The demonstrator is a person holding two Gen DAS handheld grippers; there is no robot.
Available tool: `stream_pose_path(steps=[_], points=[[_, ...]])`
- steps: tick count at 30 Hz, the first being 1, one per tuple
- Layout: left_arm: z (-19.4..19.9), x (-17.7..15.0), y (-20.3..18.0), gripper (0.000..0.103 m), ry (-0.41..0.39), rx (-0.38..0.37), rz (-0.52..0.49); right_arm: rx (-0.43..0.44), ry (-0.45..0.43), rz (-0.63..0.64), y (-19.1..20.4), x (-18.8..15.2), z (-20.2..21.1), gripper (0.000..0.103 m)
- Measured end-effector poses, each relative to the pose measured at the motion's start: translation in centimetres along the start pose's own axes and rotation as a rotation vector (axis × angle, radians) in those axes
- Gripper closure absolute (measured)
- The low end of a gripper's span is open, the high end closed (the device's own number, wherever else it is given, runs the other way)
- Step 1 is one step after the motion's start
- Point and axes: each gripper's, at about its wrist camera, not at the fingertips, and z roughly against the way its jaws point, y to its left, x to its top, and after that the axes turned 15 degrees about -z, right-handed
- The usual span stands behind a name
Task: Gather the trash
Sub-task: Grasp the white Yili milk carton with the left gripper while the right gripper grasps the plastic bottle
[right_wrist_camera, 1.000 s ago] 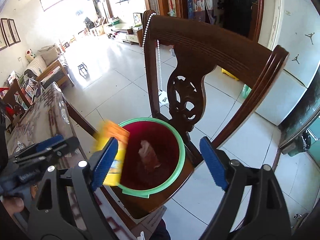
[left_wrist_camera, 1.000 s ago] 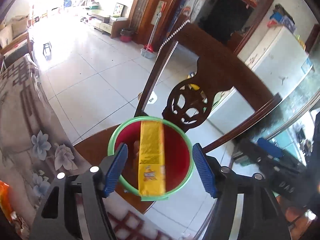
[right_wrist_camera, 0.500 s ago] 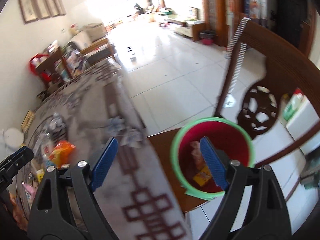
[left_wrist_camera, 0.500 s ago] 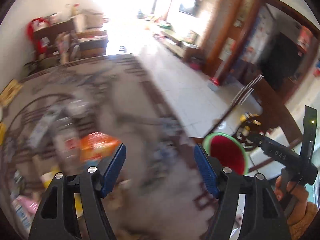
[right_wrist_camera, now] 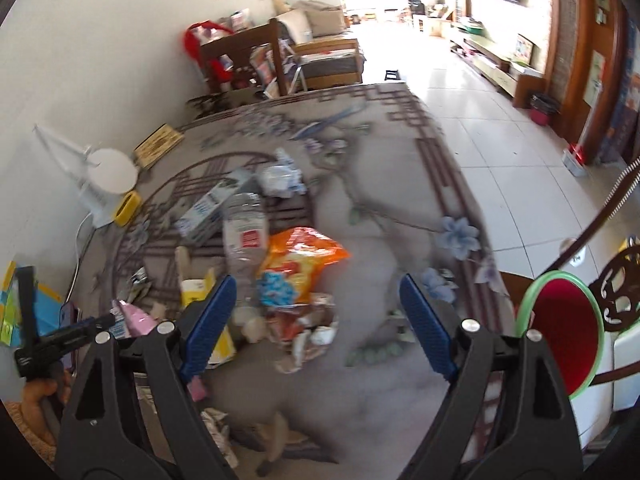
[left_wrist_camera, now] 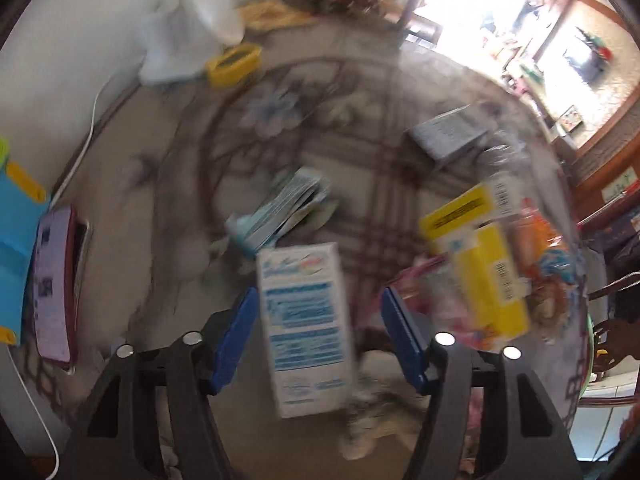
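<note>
The left wrist view is blurred. My left gripper (left_wrist_camera: 320, 340) points down at the patterned tablecloth (left_wrist_camera: 172, 240), and a white and blue carton (left_wrist_camera: 304, 320) lies between its closing jaws. The left pad is close beside the carton and a gap shows on the right. A yellow carton (left_wrist_camera: 488, 272) lies just to the right. My right gripper (right_wrist_camera: 318, 324) hovers above the trash pile, jaws wide and closing slightly, nothing between them. Below it are an orange snack bag (right_wrist_camera: 300, 260), a clear bottle (right_wrist_camera: 246, 236) and crumpled wrappers (right_wrist_camera: 304, 328). The red bin (right_wrist_camera: 560, 332) stands at the right.
The bin's green rim (right_wrist_camera: 524, 304) sits beyond the table's right edge, on a dark wooden chair (right_wrist_camera: 620, 288). A white lamp (right_wrist_camera: 108, 176), a yellow holder (right_wrist_camera: 128, 208) and a phone (left_wrist_camera: 56, 288) lie along the wall side. Tiled floor (right_wrist_camera: 480, 112) stretches to the right.
Both grippers swung away from the red bin to the trash on the table. The yellow wrapper stayed in the bin. The left jaws have narrowed around the white carton.
</note>
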Motion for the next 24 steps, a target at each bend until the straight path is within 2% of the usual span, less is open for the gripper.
stream_pose_path(steps=[2, 5, 7, 12, 13, 17, 20, 22, 24], points=[[-1.9, -0.6, 0.9, 0.048, 0.053, -0.026, 0.002, -0.004, 0.007, 0.023, 1.7, -0.4, -0.2, 0.027], [-2.8, -0.3, 0.9, 0.044, 0.04, -0.082, -0.033, -0.028, 0.012, 0.034, 3.2, -0.9, -0.5, 0.028], [-3.3, 0.5, 0.2, 0.04, 0.038, -0.07, -0.088, -0.044, 0.019, 0.031, 4.0, -1.1, -1.0, 0.028], [-5.5, 0.9, -0.3, 0.044, 0.089, -0.121, -0.101, -0.082, 0.031, 0.039, 5.7, -1.3, -2.0, 0.028], [-5.4, 1.1, -0.3, 0.049, 0.074, -0.12, -0.112, -0.087, 0.034, 0.04, 6.1, -1.3, -2.3, 0.028], [-5.2, 2.0, 0.6, 0.05, 0.045, -0.174, -0.119, -0.086, 0.06, 0.042, 7.1, -0.7, -4.1, 0.028], [-4.1, 3.1, 0.9, 0.051, -0.003, -0.174, -0.142, -0.079, 0.09, 0.049, 7.8, 0.2, -6.3, 0.029], [-3.3, 3.8, 1.2, 0.051, -0.034, -0.169, -0.151, -0.072, 0.113, 0.056, 8.4, 0.8, -8.0, 0.035], [-2.8, 4.4, 1.4, 0.051, -0.054, -0.167, -0.151, -0.067, 0.148, 0.055, 8.7, 1.2, -10.0, 0.047]])
